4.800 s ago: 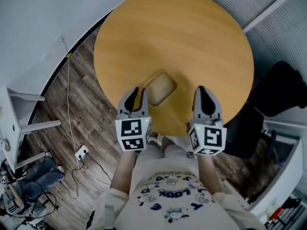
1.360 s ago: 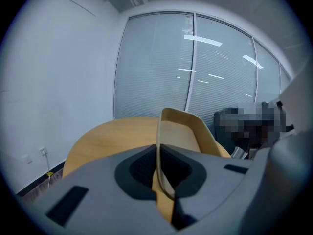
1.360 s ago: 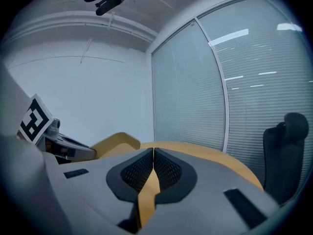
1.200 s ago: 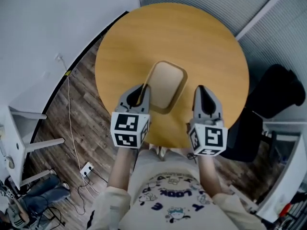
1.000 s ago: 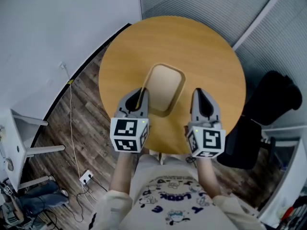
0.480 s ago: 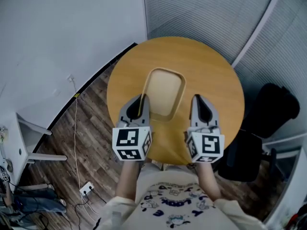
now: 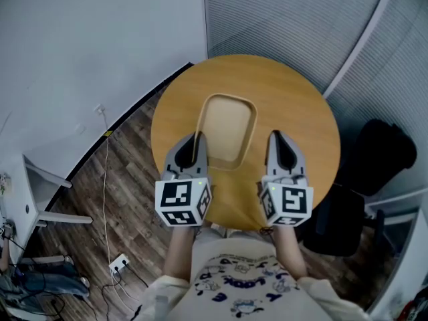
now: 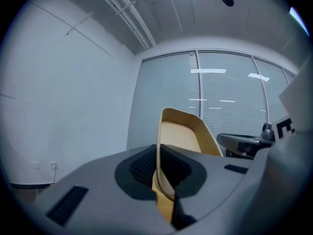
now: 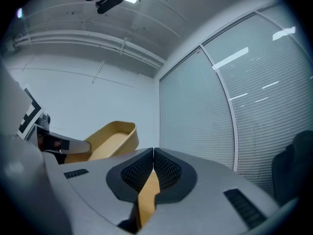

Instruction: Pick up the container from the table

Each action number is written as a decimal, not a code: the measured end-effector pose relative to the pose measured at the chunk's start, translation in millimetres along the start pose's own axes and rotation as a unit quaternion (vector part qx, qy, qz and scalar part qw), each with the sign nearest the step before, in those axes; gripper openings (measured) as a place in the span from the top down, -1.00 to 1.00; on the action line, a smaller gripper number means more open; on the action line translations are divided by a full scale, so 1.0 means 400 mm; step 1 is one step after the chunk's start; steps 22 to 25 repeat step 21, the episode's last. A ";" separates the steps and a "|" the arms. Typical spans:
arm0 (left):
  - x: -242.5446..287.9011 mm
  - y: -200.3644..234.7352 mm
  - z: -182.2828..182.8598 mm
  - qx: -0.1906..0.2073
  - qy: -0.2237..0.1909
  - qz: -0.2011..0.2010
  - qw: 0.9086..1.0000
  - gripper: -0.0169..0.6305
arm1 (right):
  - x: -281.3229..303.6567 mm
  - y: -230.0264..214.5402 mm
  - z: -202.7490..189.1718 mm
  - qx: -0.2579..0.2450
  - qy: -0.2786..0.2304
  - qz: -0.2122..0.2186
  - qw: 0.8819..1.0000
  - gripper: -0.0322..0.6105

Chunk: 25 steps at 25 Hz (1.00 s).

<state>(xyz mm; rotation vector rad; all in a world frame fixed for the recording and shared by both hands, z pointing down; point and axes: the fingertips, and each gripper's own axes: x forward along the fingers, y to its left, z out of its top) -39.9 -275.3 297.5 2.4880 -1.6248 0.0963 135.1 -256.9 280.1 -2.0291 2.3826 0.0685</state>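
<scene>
A tan, shallow, rounded-rectangle container hangs in the air above the round wooden table. My left gripper is shut on the container's near left rim. In the left gripper view the thin rim runs between the two dark pads, and the container tilts up and away. My right gripper hovers to the right of the container with its pads together and nothing between them. In the right gripper view the container shows at the left, apart from that gripper.
A dark chair stands right of the table. A white wall and a blinds-covered glass wall lie beyond it. On the wood floor at the left are a cable with a socket and white furniture.
Both grippers have risen, the left carrying the container up from the table. The table now looks smaller and farther below. The left grip has held throughout.
</scene>
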 end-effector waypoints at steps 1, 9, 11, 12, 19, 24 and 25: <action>0.000 0.000 -0.002 0.000 0.000 0.000 1.000 0.91 | 0.001 -0.001 -0.001 0.000 -0.001 0.000 1.000 0.88; 0.000 -0.008 -0.013 -0.003 0.002 -0.002 1.000 0.91 | -0.007 -0.024 -0.001 0.004 -0.003 -0.010 1.000 0.88; 0.002 -0.015 -0.016 -0.003 0.002 -0.004 1.000 0.91 | -0.010 -0.031 0.000 0.004 -0.004 -0.013 1.000 0.88; 0.003 -0.015 -0.016 -0.003 0.002 -0.004 1.000 0.91 | -0.010 -0.032 0.000 0.003 -0.003 -0.014 1.000 0.88; 0.005 -0.006 -0.015 -0.007 0.005 -0.007 1.000 0.91 | -0.005 -0.022 0.001 0.001 0.002 -0.015 1.000 0.88; 0.002 -0.008 -0.017 -0.007 0.006 -0.006 1.000 0.91 | -0.009 -0.024 0.000 0.001 0.003 -0.014 1.000 0.88; 0.002 -0.008 -0.017 -0.007 0.006 -0.006 1.000 0.91 | -0.009 -0.024 0.000 0.001 0.003 -0.014 1.000 0.88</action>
